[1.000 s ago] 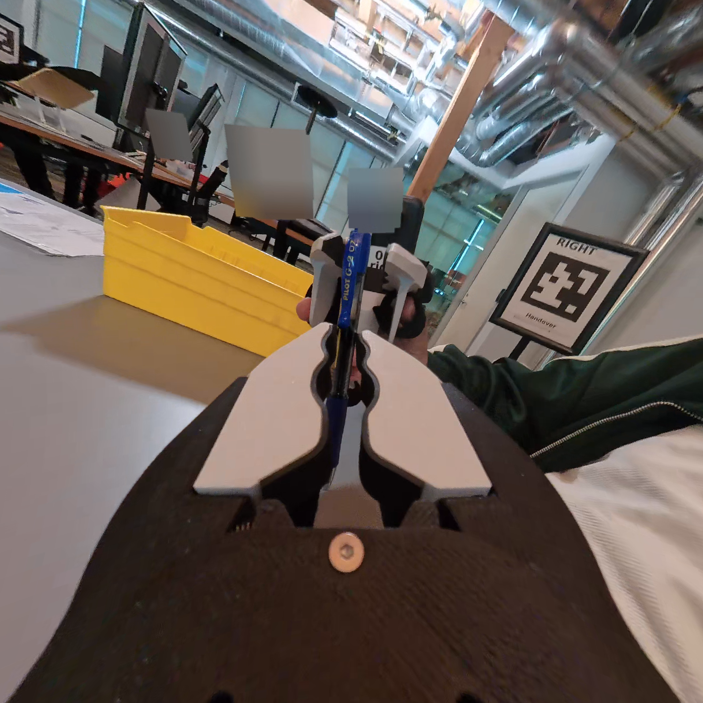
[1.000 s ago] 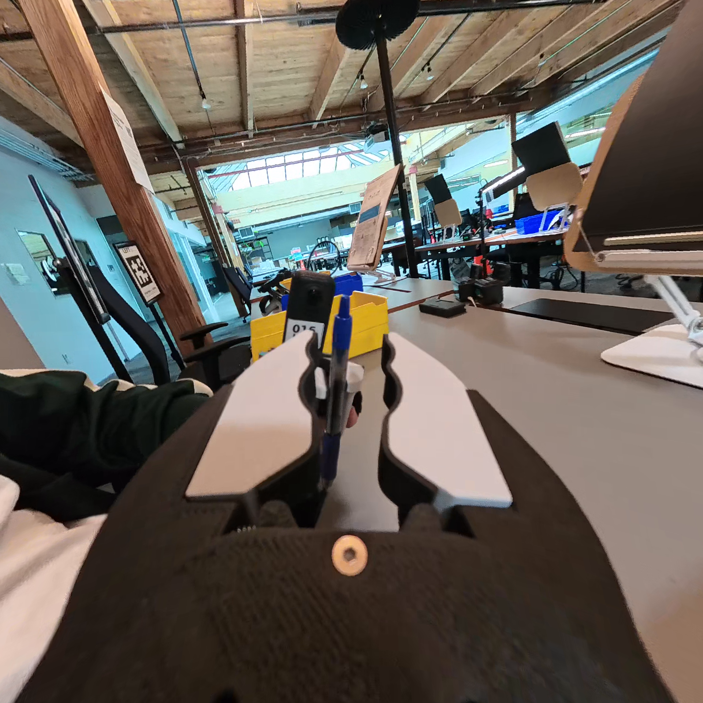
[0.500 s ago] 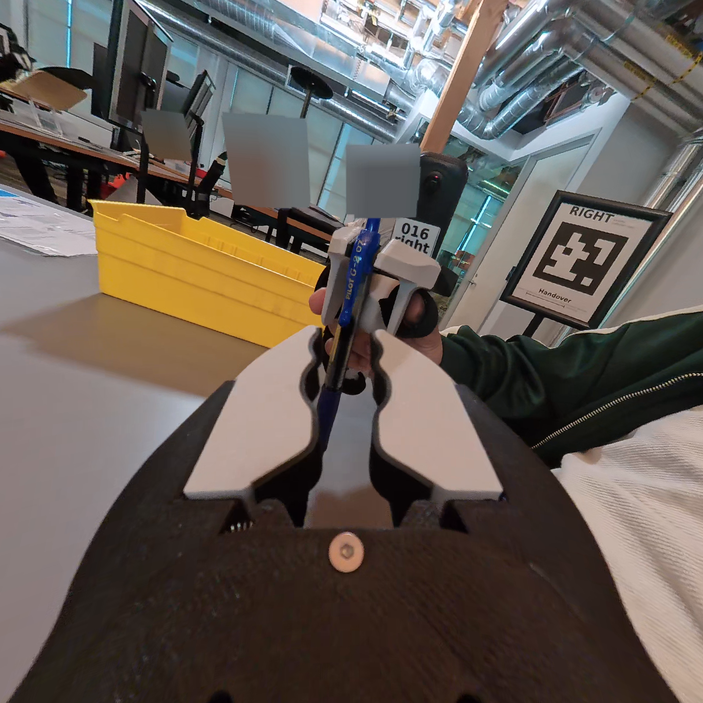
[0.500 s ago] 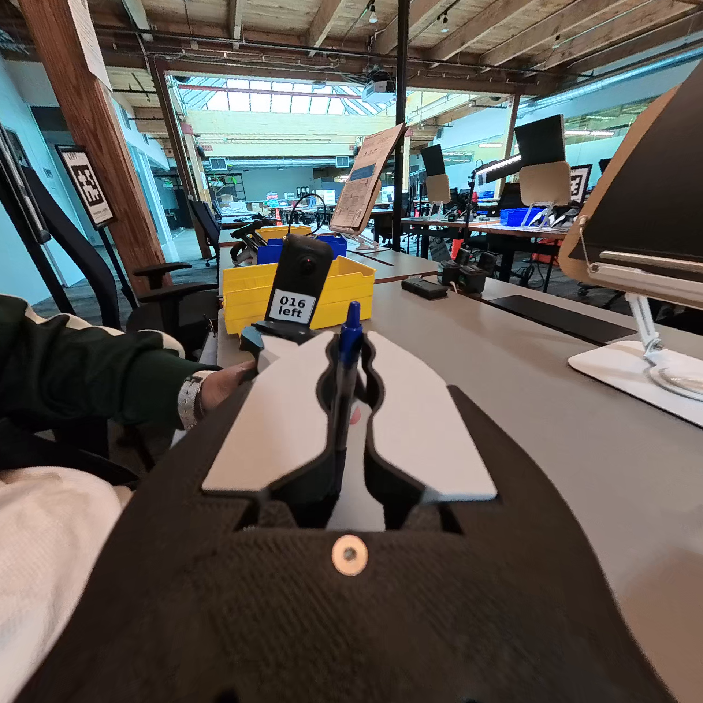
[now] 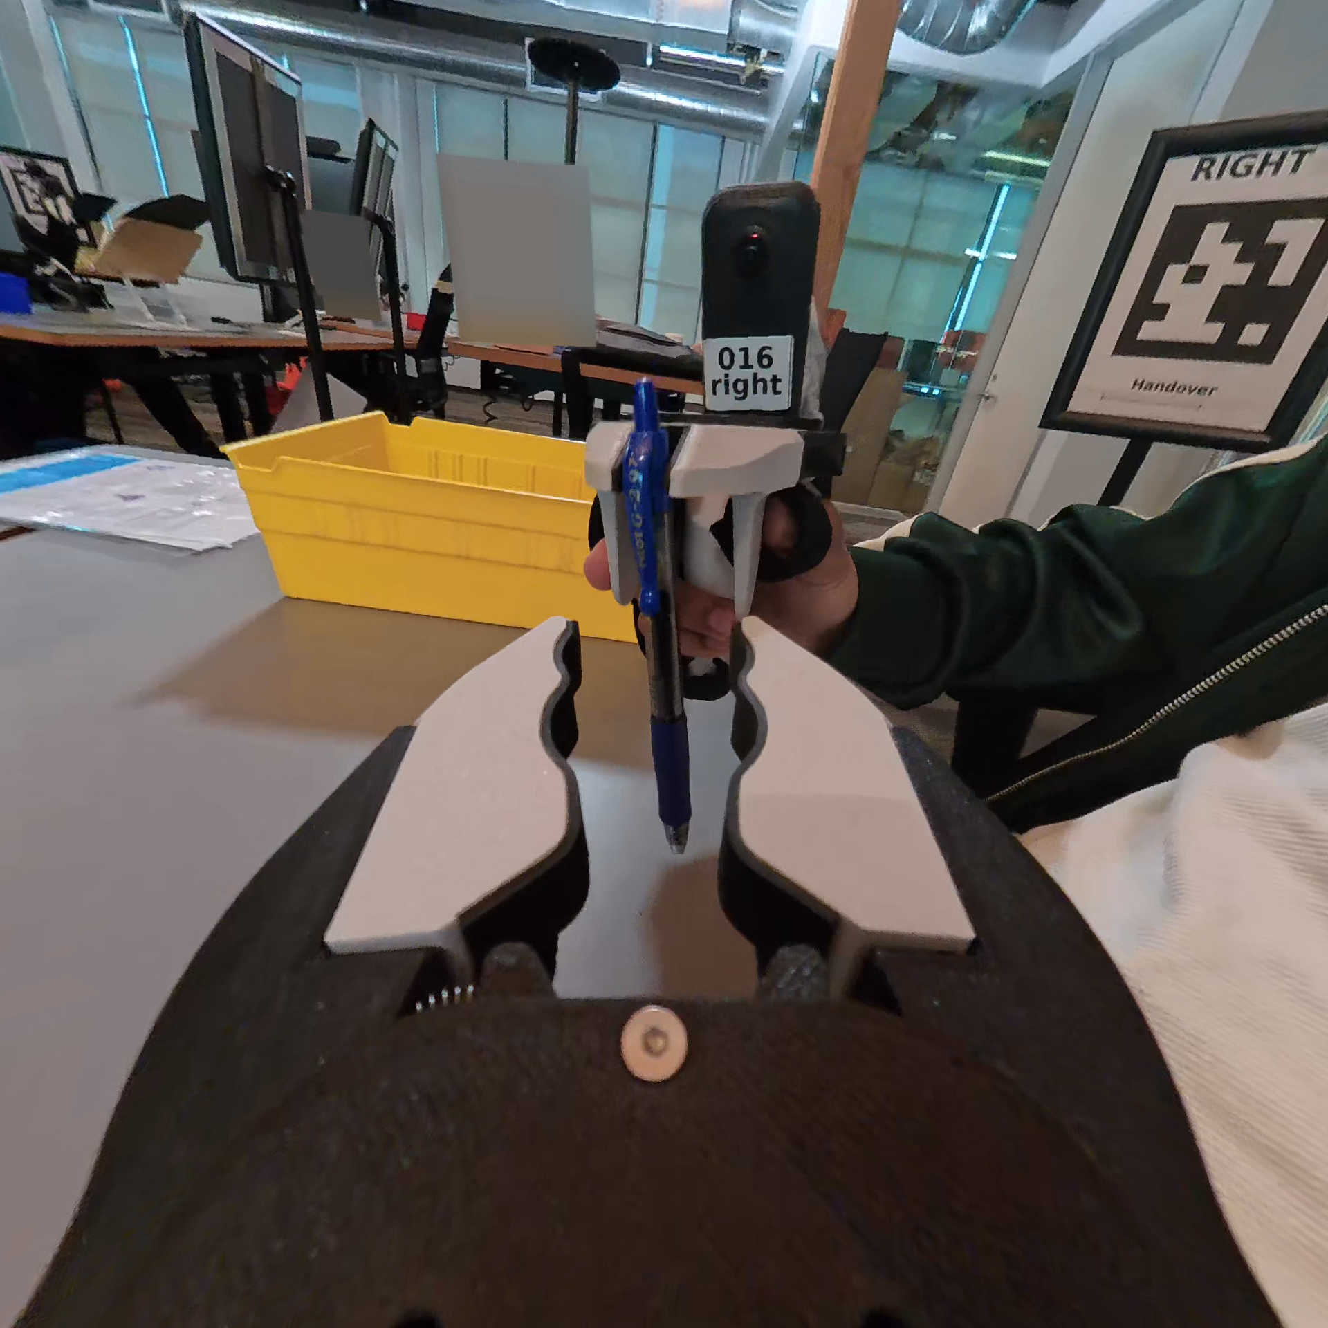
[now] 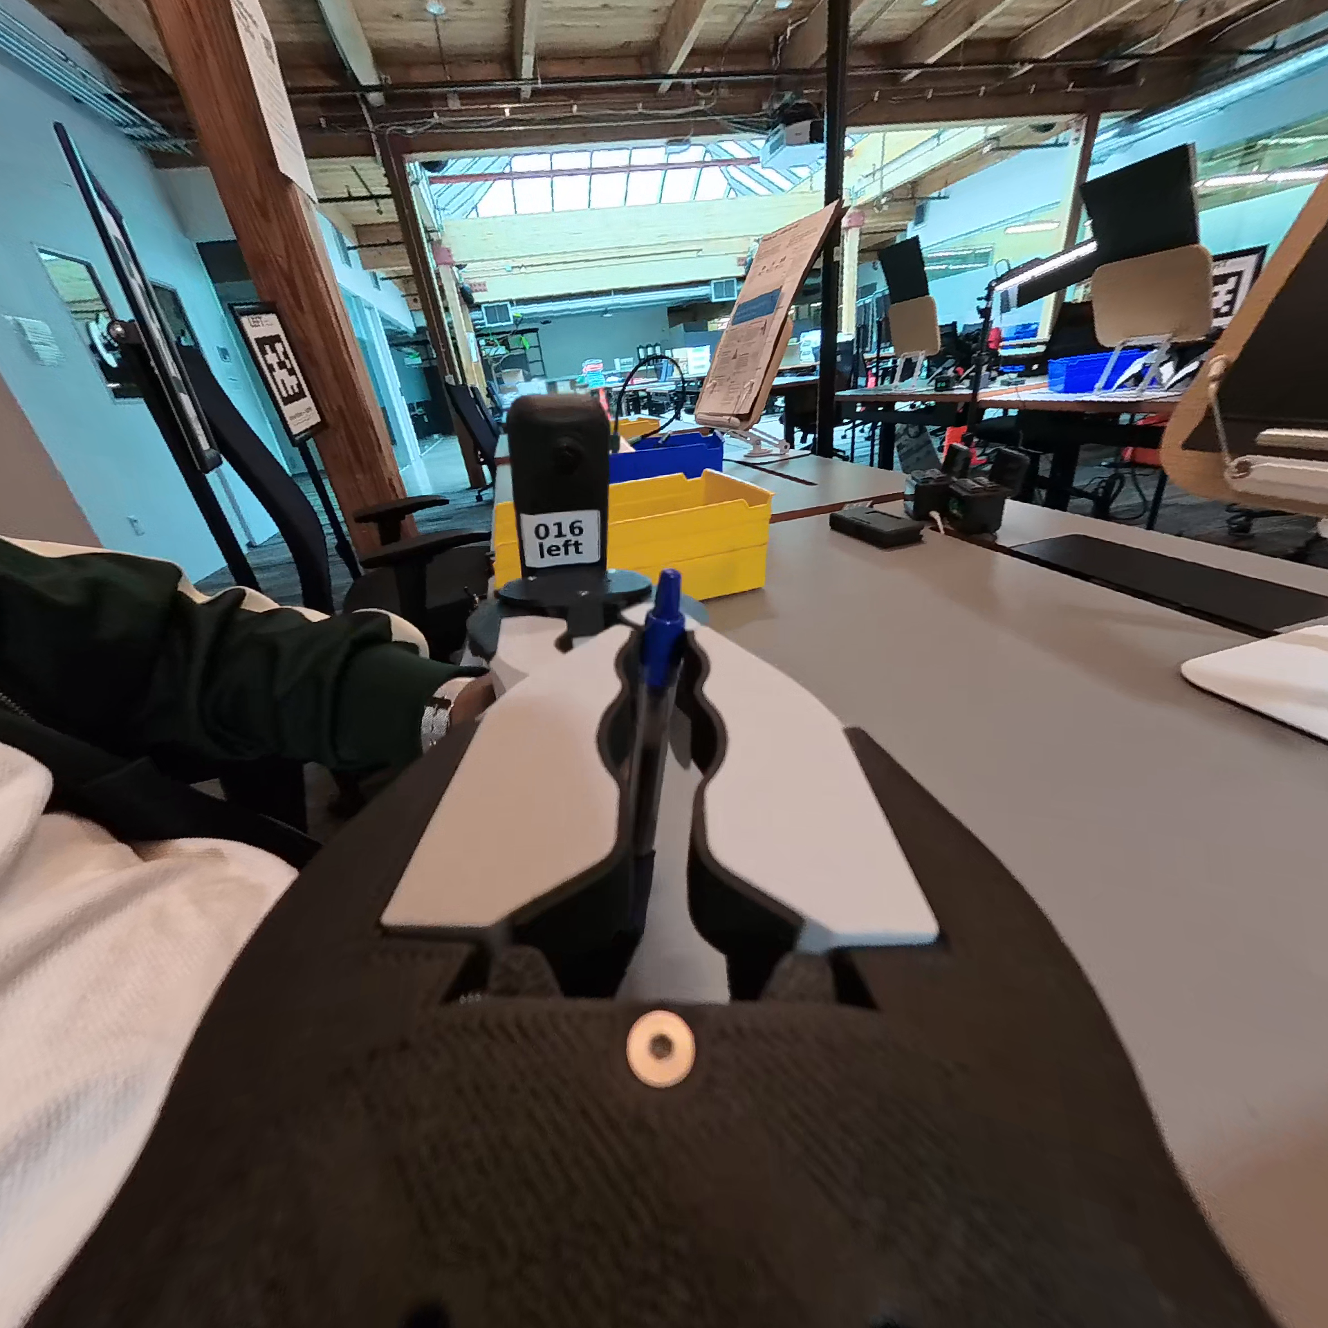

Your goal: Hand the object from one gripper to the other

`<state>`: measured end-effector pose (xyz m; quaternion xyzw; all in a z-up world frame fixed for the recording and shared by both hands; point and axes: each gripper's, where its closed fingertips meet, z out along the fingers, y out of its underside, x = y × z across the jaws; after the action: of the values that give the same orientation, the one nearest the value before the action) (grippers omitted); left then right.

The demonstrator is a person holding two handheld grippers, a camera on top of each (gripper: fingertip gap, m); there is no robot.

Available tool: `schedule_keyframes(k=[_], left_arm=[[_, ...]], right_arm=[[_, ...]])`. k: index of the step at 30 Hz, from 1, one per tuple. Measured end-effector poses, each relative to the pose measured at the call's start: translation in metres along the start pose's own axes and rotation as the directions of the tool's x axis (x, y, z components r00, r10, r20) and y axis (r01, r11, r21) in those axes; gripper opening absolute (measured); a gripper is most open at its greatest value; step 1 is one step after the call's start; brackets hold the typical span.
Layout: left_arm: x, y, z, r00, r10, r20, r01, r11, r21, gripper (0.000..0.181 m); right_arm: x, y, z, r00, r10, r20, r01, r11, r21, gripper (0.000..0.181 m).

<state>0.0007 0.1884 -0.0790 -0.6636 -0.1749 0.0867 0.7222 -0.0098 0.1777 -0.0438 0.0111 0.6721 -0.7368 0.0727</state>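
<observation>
A blue pen [image 5: 661,647] hangs upright over the grey table [image 5: 144,718], tip down. My right gripper [image 5: 654,503] faces me in the left wrist view and is shut on the pen's upper half. My left gripper [image 5: 655,639] is open wide, and the pen's lower half hangs between its fingers without touching them. In the right wrist view my right gripper [image 6: 660,647] is shut on the pen [image 6: 650,718], whose blue cap sticks up above the fingertips. The left gripper's black camera [image 6: 560,474] stands just behind, its fingers mostly hidden.
A yellow bin [image 5: 431,517] stands on the table behind the grippers and also shows in the right wrist view [image 6: 683,524]. Papers [image 5: 122,496] lie at the far left. A white monitor base [image 6: 1265,683] and a black mat [image 6: 1164,582] lie to the right. A framed sign [image 5: 1222,287] stands beside the table. My left and right fingertips are right by each other.
My left gripper was shut on the pen and has opened wide. My right gripper was open around the pen and has shut on it. Both views have tilted down.
</observation>
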Motion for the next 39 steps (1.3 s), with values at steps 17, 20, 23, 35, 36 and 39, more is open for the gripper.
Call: schedule_keyframes(k=[17, 20, 23, 35, 36, 39], left_arm=[[0.016, -0.024, -0.005, 0.998, 0.034, -0.047, -0.032, 0.998, 0.046, 0.015], [0.017, -0.027, -0.006, 0.999, 0.027, -0.046, -0.025, 0.998, 0.053, 0.005], [0.018, -0.028, -0.006, 0.999, 0.016, -0.05, -0.014, 0.999, 0.046, 0.005], [0.002, -0.037, -0.018, 1.0, -0.017, 0.004, 0.017, 0.997, 0.077, 0.005], [0.001, -0.037, -0.019, 1.0, -0.022, 0.007, 0.021, 0.997, 0.08, 0.005], [0.0, -0.038, -0.02, 1.0, -0.023, 0.013, 0.022, 0.996, 0.082, 0.005]], right_arm=[[-0.023, 0.028, 0.017, 0.992, -0.097, 0.085, 0.108, 0.983, -0.147, 0.011], [-0.025, 0.026, 0.017, 0.991, -0.097, 0.091, 0.108, 0.985, -0.131, 0.011], [-0.025, 0.024, 0.017, 0.99, -0.109, 0.089, 0.119, 0.986, -0.114, 0.011], [0.032, 0.006, 0.005, 0.952, -0.194, -0.238, 0.205, 0.979, 0.02, 0.136], [0.028, 0.014, 0.008, 0.968, -0.165, -0.19, 0.167, 0.986, -0.008, 0.12], [0.01, 0.036, 0.017, 0.996, -0.074, -0.051, 0.069, 0.993, -0.098, 0.077]])
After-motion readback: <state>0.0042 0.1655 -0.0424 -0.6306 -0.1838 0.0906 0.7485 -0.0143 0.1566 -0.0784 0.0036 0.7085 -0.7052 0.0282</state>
